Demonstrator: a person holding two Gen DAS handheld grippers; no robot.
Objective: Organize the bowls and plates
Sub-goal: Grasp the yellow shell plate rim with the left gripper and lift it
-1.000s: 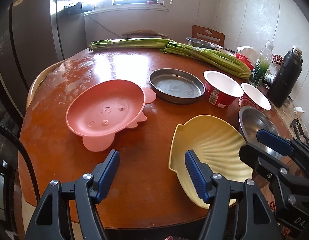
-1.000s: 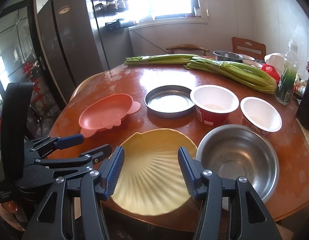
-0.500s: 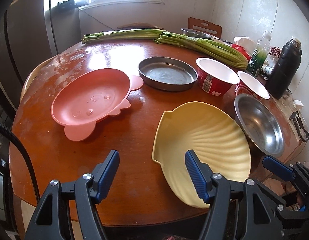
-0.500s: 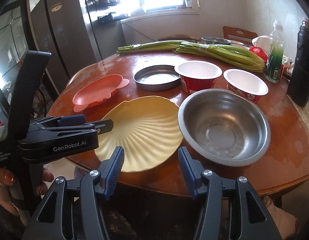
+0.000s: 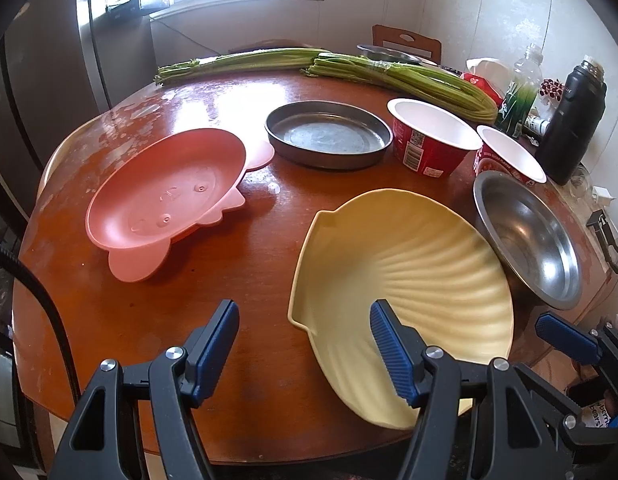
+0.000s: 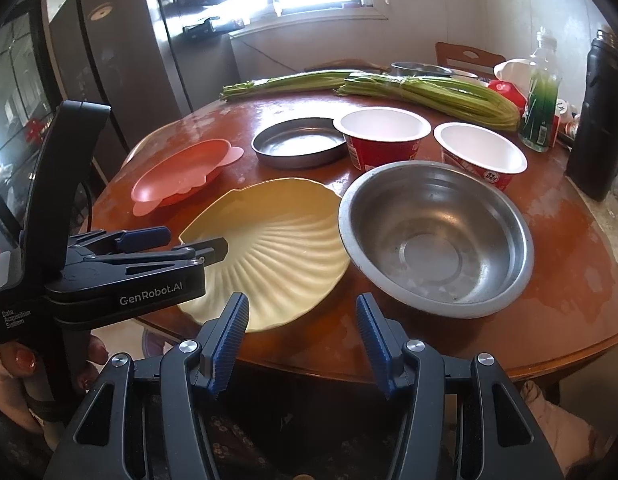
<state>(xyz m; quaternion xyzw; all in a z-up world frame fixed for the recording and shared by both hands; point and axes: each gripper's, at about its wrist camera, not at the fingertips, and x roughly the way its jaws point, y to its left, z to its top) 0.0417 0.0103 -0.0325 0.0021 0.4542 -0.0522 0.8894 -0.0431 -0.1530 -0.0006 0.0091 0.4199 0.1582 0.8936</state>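
celery point(image 5: 409, 76) and flask point(image 5: 571, 128) crowd far table edge point(image 5: 229, 92)

Both tongs held apart, angled downward

The left tongs point(image 5: 305, 344) and right tongs point(image 6: 303, 330) are kept parted, nothing gripped (a hand point(image 6: 13, 376) is seen clasping the left handle).
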